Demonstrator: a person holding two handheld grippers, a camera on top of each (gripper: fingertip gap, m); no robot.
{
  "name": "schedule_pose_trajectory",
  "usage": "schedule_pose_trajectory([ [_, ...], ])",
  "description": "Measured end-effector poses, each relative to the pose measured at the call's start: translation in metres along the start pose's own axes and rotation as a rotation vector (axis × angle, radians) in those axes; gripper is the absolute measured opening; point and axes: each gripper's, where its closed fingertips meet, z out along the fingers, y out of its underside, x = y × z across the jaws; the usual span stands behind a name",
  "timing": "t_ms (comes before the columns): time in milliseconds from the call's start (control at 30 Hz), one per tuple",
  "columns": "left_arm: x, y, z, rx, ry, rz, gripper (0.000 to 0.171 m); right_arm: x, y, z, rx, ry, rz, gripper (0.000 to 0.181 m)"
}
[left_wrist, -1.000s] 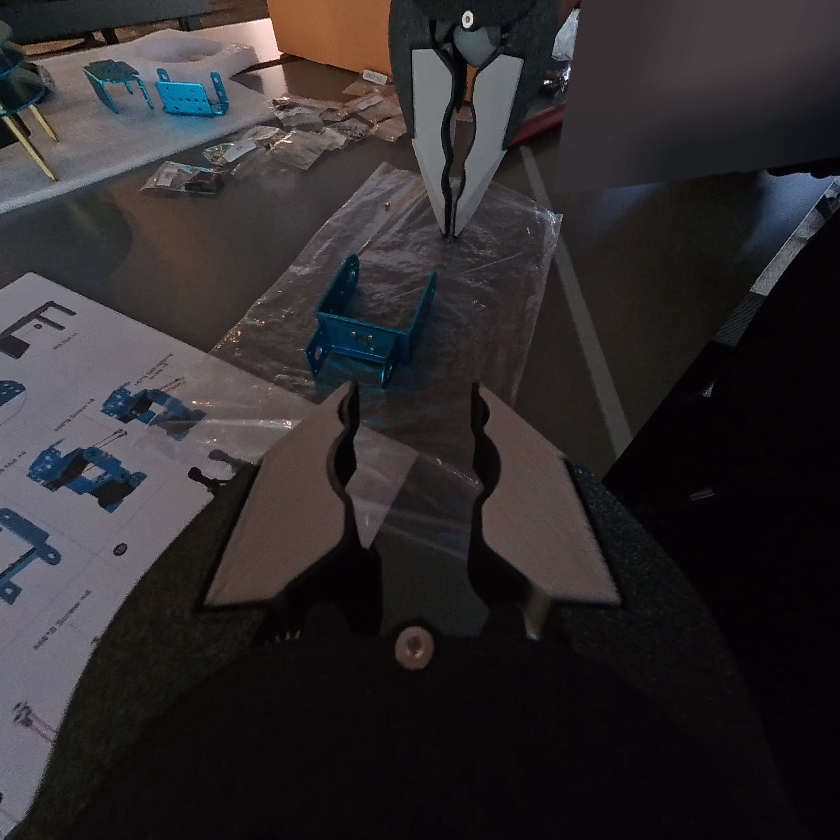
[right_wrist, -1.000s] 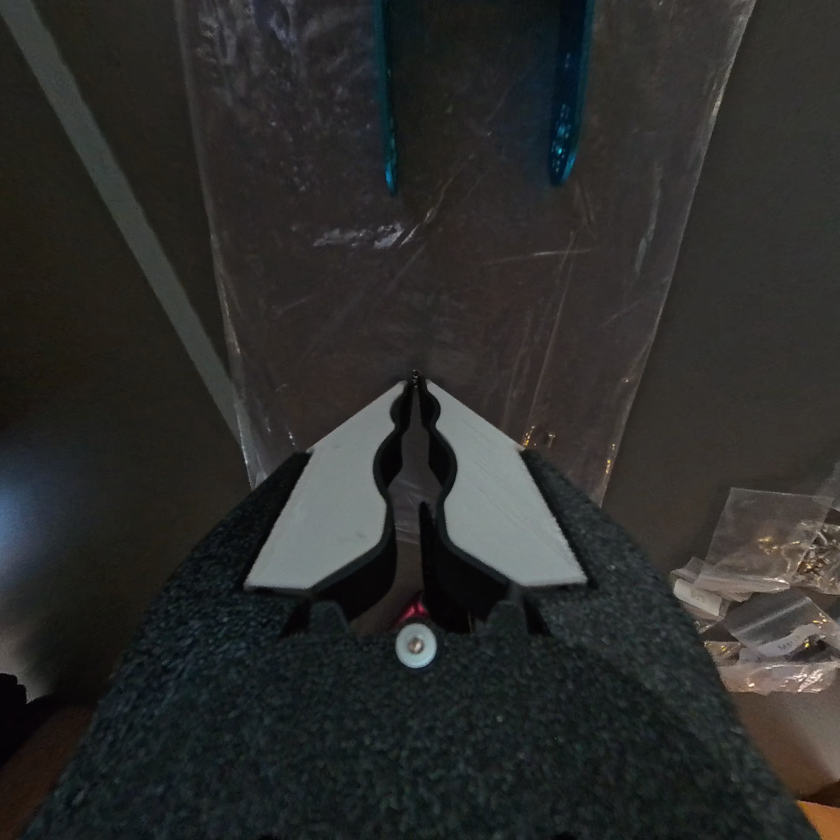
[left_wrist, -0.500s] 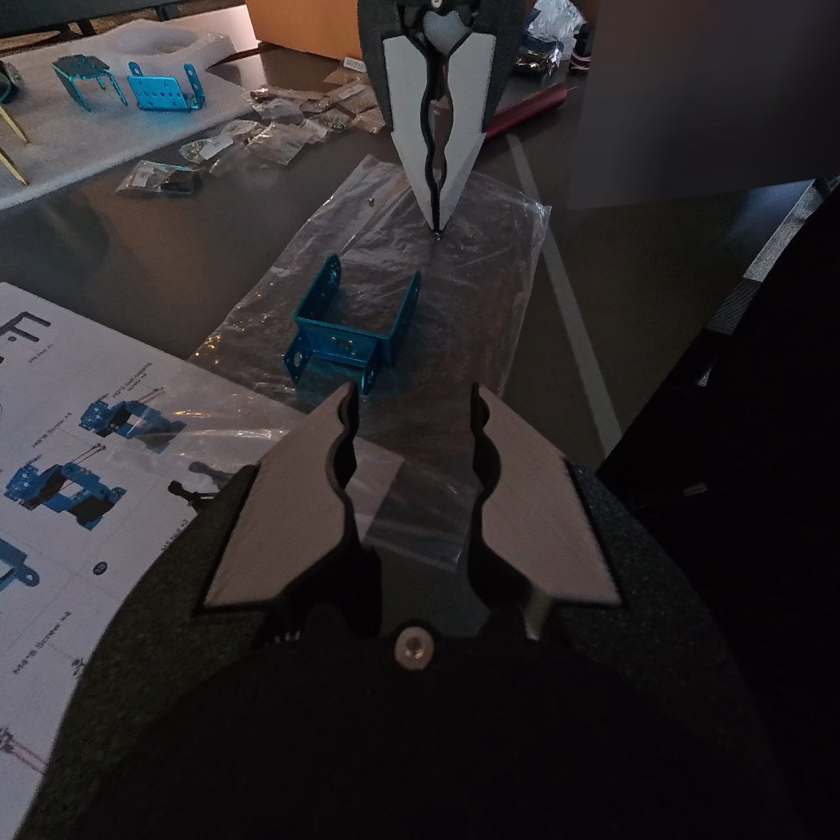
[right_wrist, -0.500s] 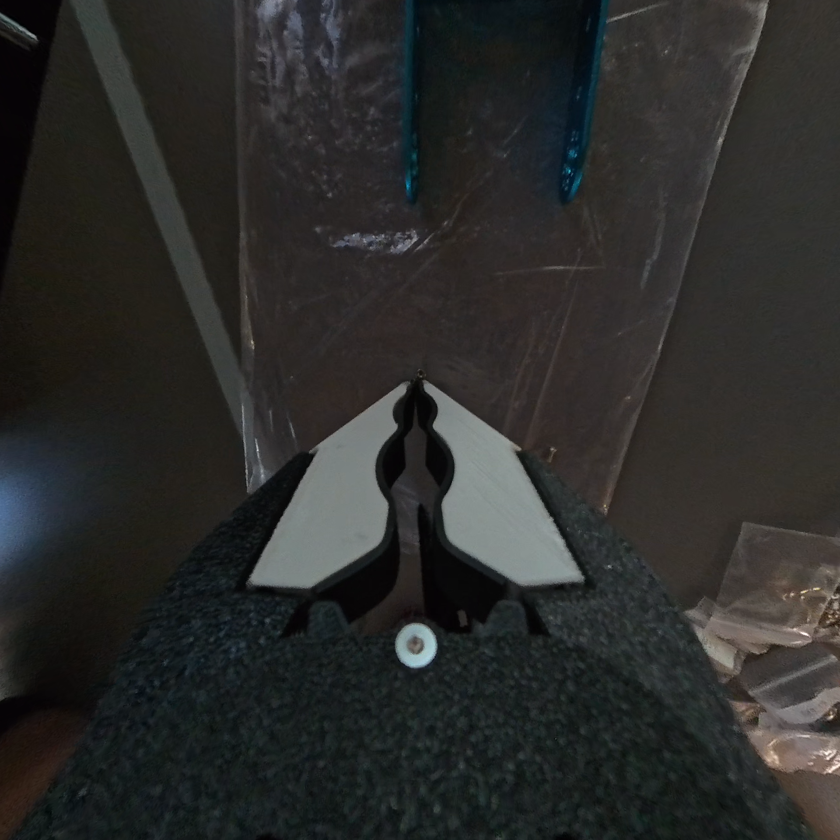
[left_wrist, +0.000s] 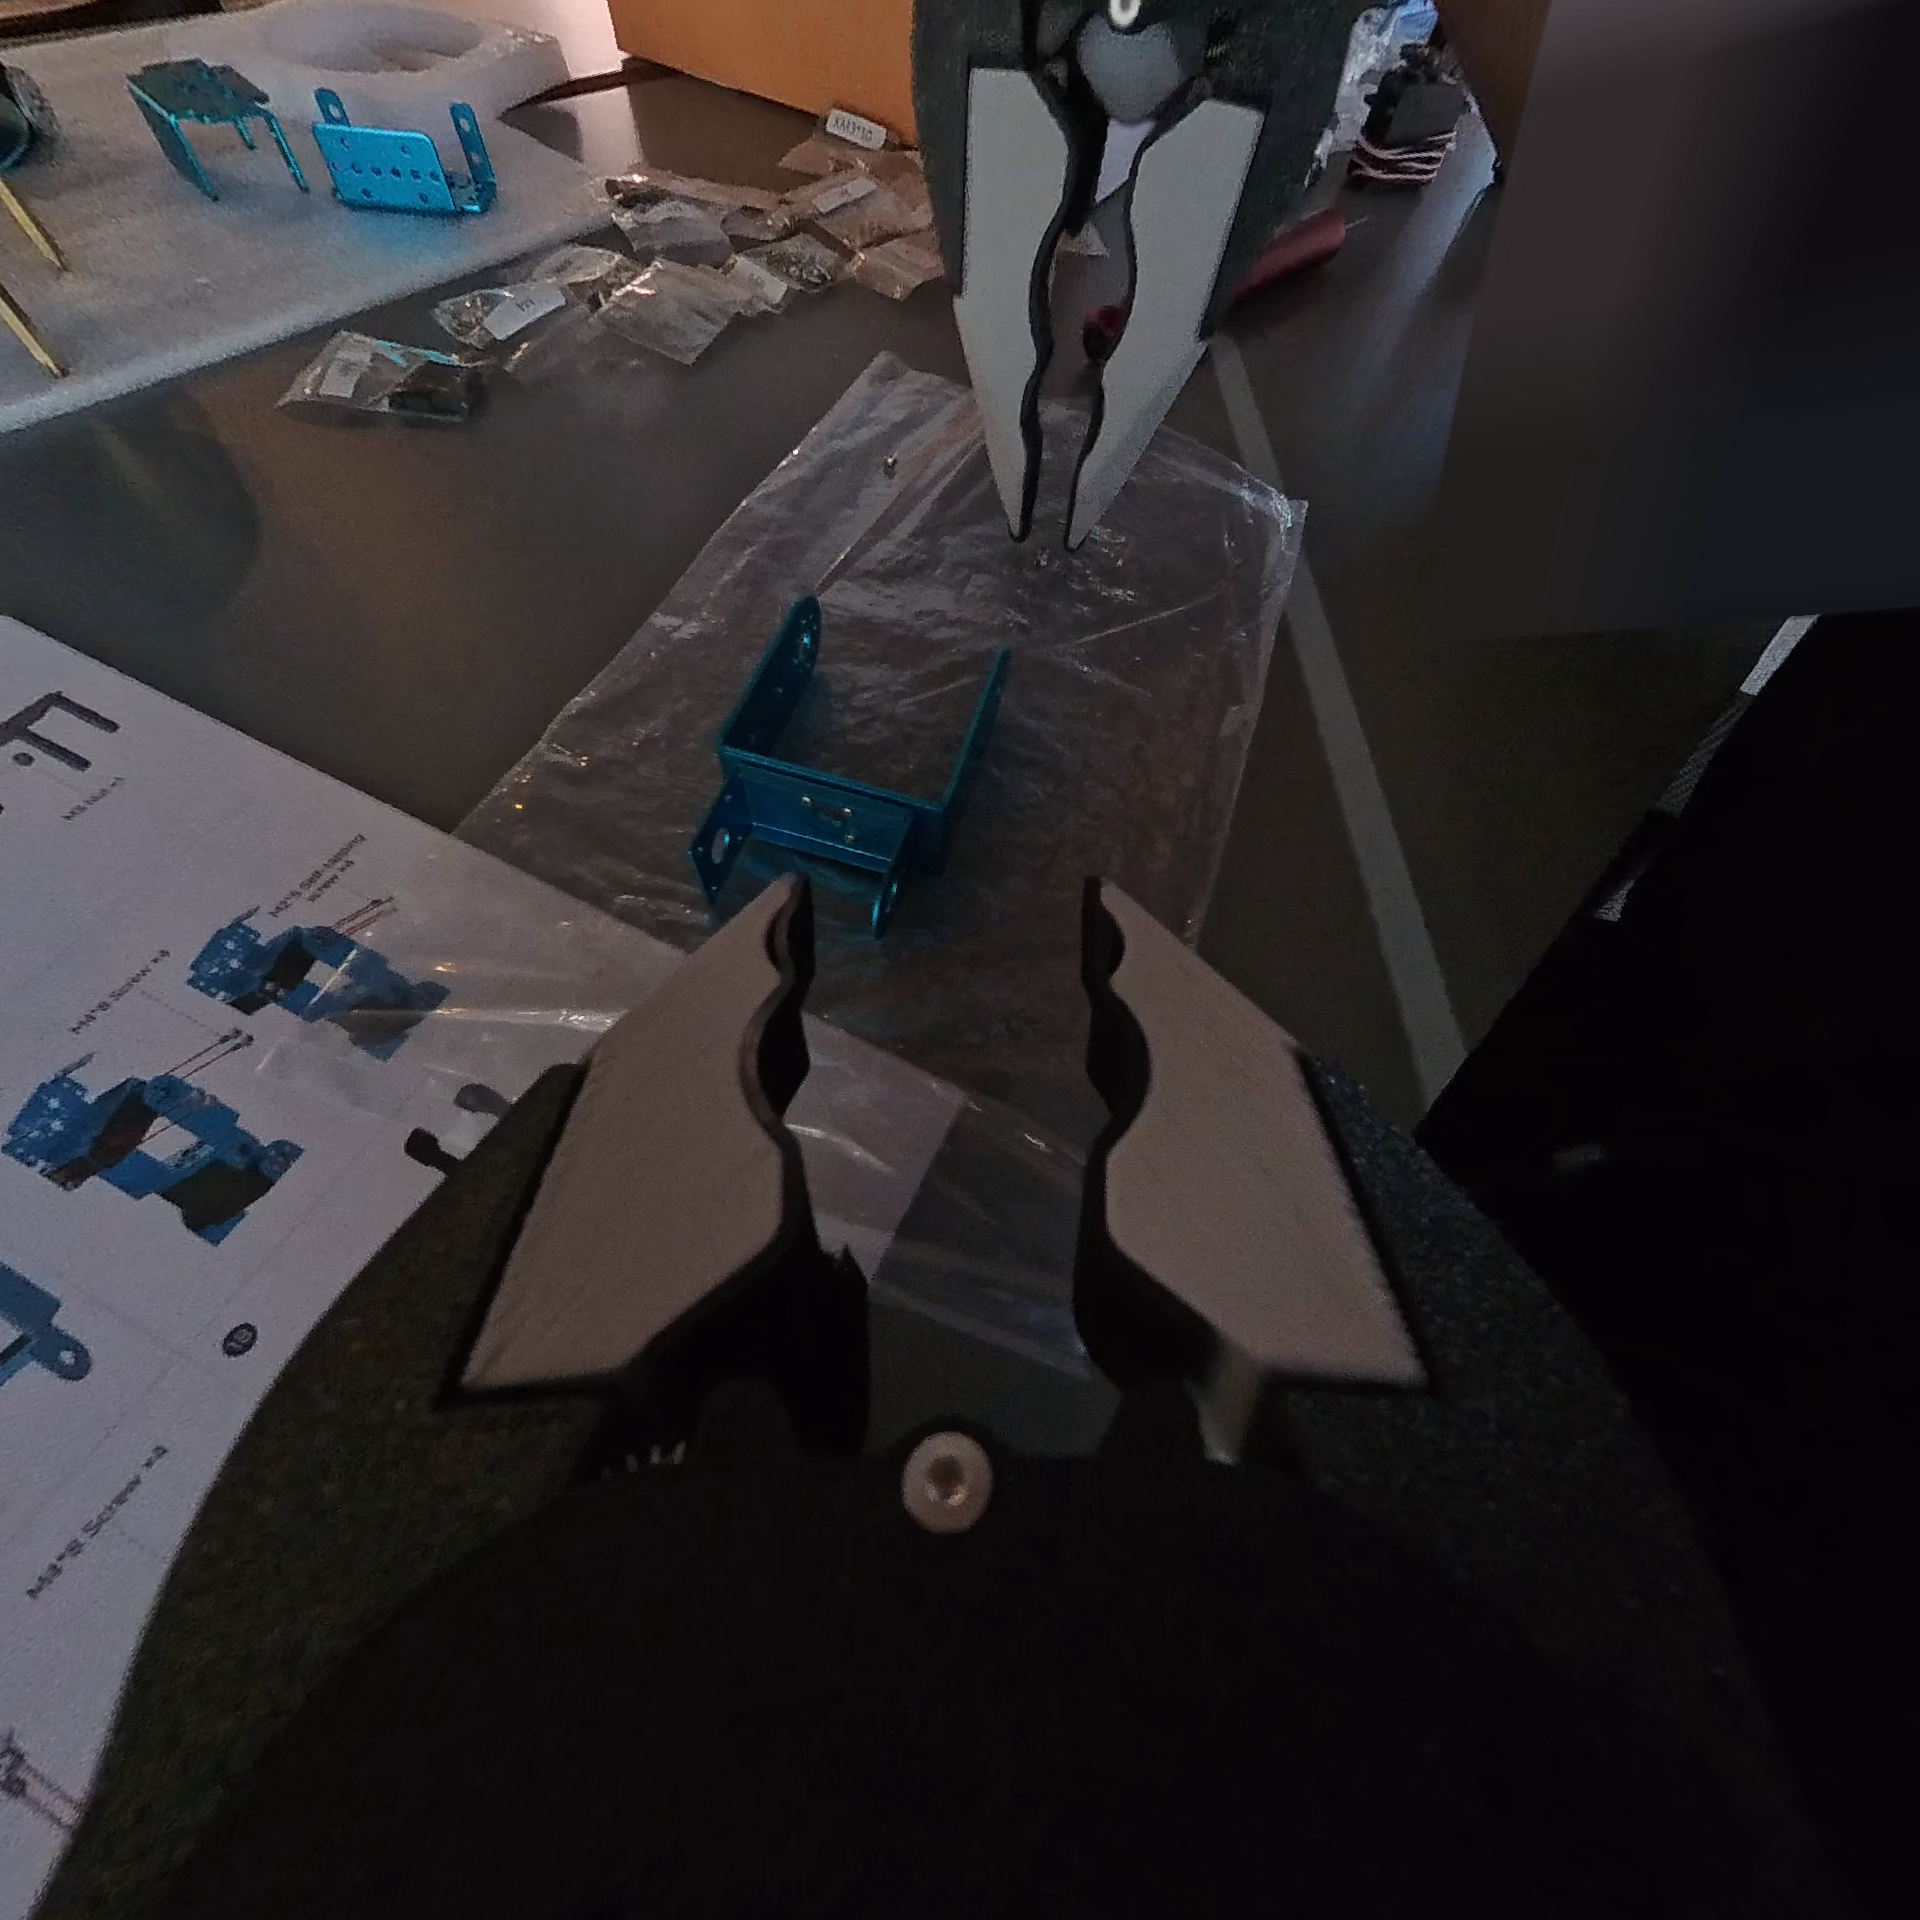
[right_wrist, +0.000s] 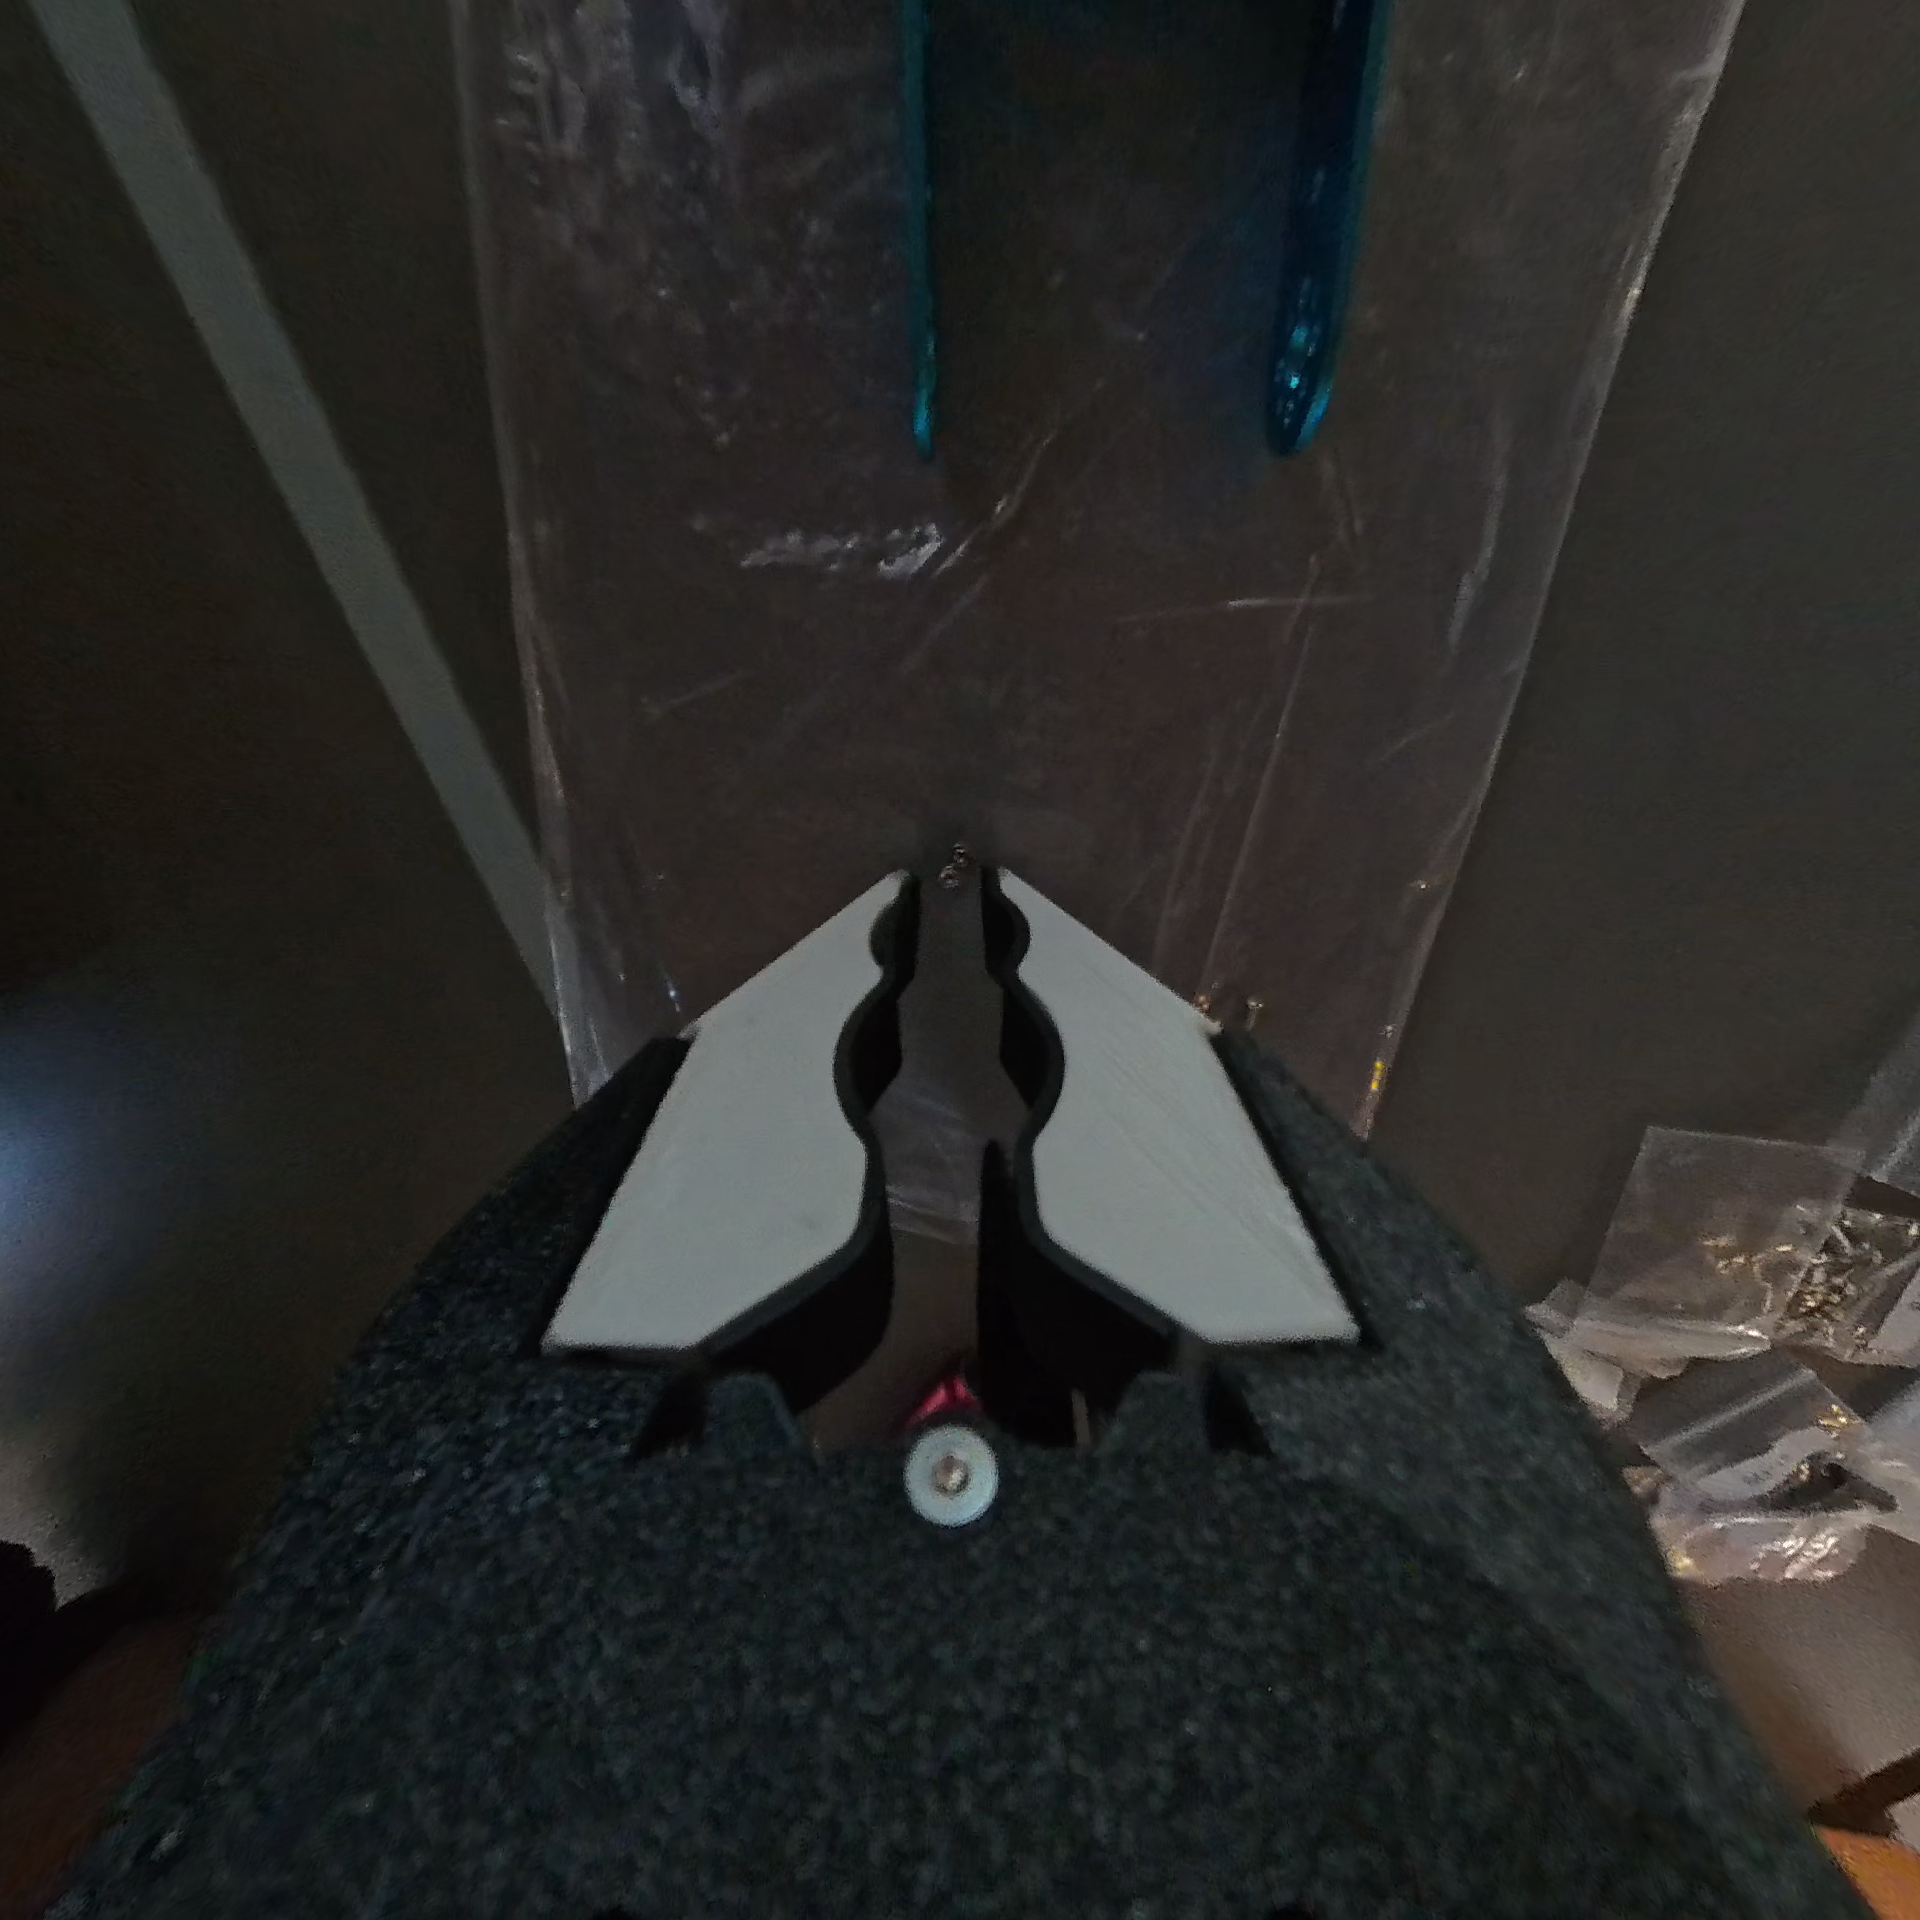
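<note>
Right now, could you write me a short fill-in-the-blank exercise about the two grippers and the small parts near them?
1. The bracket on the bag is ___ in colour.
2. The left gripper is ___ and holds nothing.
3. The screw just beyond the tips of the right gripper lies on the ___.

Missing words: blue; open; bag

Print marks the instruction sheet (left_wrist: 208, 935) and small bag labels (left_wrist: 520, 307).
</note>
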Motion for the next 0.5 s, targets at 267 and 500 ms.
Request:
schedule_pose_trajectory([
  [267,0.0024,0.0003,-0.0052,0.007,0.006,-0.001,0.051,0.0038,0.0016,0.0034,-0.065,0.019,0.011,0.004],
  [500,0.0053,0.0029,-0.0038,-0.002,0.017,0.001,0.051,0.0051,0.0035,0.0031,-0.171,0.066,0.007,0.006],
])
